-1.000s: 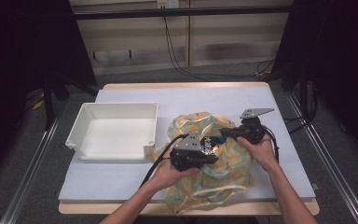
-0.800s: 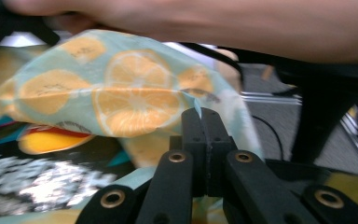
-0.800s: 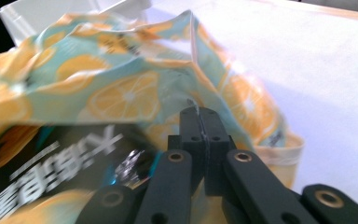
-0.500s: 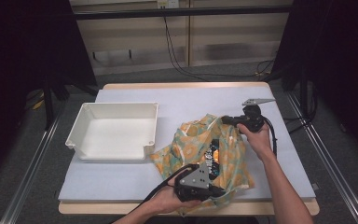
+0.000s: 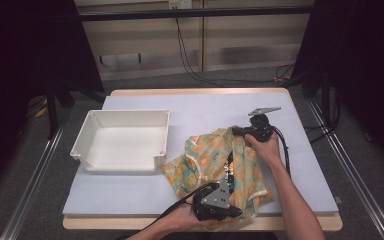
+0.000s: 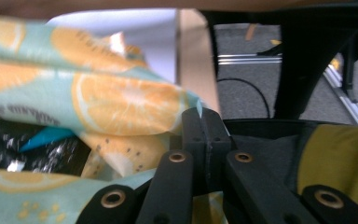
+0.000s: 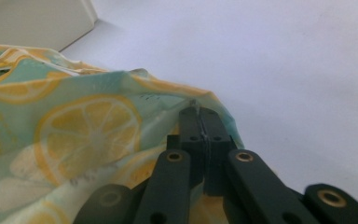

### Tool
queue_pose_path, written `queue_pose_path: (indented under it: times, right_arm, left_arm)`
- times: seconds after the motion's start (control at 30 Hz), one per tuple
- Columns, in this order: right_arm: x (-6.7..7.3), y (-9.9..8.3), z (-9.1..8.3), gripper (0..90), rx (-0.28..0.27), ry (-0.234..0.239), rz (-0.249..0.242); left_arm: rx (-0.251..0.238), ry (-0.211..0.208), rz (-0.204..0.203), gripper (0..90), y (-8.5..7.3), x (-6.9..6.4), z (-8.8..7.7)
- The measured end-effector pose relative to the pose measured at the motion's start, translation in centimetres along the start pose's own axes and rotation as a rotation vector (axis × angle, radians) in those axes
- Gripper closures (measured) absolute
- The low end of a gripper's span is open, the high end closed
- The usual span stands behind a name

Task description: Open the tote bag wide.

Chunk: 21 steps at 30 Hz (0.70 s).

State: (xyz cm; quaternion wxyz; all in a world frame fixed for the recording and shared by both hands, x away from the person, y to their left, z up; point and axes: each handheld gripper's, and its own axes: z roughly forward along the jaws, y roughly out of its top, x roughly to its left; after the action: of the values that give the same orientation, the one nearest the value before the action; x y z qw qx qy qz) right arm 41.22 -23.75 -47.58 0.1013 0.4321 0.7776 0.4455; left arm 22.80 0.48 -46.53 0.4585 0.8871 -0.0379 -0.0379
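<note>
A pale green garment printed with orange slices (image 5: 215, 160) lies stretched across the right half of the table, with a dark inner lining showing along its middle. My left gripper (image 5: 237, 212) sits at the table's front edge, jaws shut on the garment's near edge (image 6: 186, 105). My right gripper (image 5: 236, 131) is at the garment's far end, jaws shut on that edge of the cloth (image 7: 186, 100). In each gripper view the two black jaws meet with fabric pinched between them.
A white rectangular tray (image 5: 125, 140) stands empty on the left of the lavender table mat (image 5: 205, 107). Past the table's front edge the left gripper view shows floor, a black frame post (image 6: 303, 60) and a yellow cloth (image 6: 340, 158).
My left gripper has drawn back toward the front edge and my right gripper has moved farther away, so the bunched garment is now pulled out long between them.
</note>
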Motion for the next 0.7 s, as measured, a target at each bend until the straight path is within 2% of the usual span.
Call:
queue_pose_path:
  times: [0.07, 0.1, 0.13, 0.17, 0.2, 0.3, 0.33, 0.37, 0.4, 0.43, 0.53, 0.6, 0.63, 0.7]
  right_arm:
    - [0.1, -0.2, 0.0, 88.0, -0.002, -0.001, 0.003]
    - [0.2, -0.3, -0.4, 82.2, -0.016, 0.012, 0.015]
    - [0.2, -0.3, -0.4, 82.2, -0.016, 0.012, 0.015]
    - [0.3, -0.2, -0.5, 79.1, -0.017, 0.013, 0.01]
    - [0.5, -0.1, -1.2, 72.0, -0.02, 0.018, 0.006]
    - [0.6, 0.1, -2.0, 65.4, -0.038, 0.018, 0.007]
    - [0.7, 0.2, -3.0, 60.0, -0.059, 0.024, 0.018]
    - [0.7, 0.2, -3.0, 60.0, -0.059, 0.024, 0.018]
    - [0.8, 0.3, -3.5, 58.2, -0.066, 0.022, 0.014]
    - [1.2, 0.5, -4.5, 52.7, -0.088, 0.023, 0.004]
    - [1.5, 0.7, -5.2, 47.8, -0.095, 0.023, 0.003]
    - [1.9, 0.8, -5.9, 44.5, -0.101, 0.027, -0.015]
    - [2.1, 1.0, -6.7, 40.9, -0.112, 0.03, -0.014]
    - [2.2, 1.0, -7.0, 39.9, -0.116, 0.033, -0.013]
  left_arm:
    - [-0.01, -0.002, -0.014, 90.0, -0.2, 0.2, 0.1]
    - [-0.008, 0.02, -0.014, 89.5, -0.2, 0.4, 0.0]
    - [-0.008, 0.02, -0.014, 88.7, -0.2, 0.4, 0.0]
    - [-0.026, 0.027, -0.035, 88.7, -0.2, 0.4, -0.1]
    - [-0.036, 0.021, -0.039, 85.3, -0.2, 0.6, -0.2]
    - [-0.06, 0.026, -0.068, 82.4, -0.1, 0.8, -0.8]
    - [-0.075, 0.04, -0.072, 76.7, -0.1, 1.0, -1.4]
    - [-0.075, 0.04, -0.072, 75.3, -0.1, 1.0, -1.4]
    - [-0.098, 0.047, -0.091, 75.3, 0.0, 1.0, -1.8]
    - [-0.11, 0.052, -0.095, 69.6, 0.0, 1.2, -2.2]
    - [-0.133, 0.077, -0.115, 67.0, 0.1, 1.4, -3.2]
    - [-0.151, 0.081, -0.125, 63.8, 0.1, 1.7, -3.8]
    - [-0.151, 0.086, -0.121, 61.3, 0.2, 1.8, -4.2]
    - [-0.165, 0.095, -0.133, 60.0, 0.3, 1.9, -4.8]
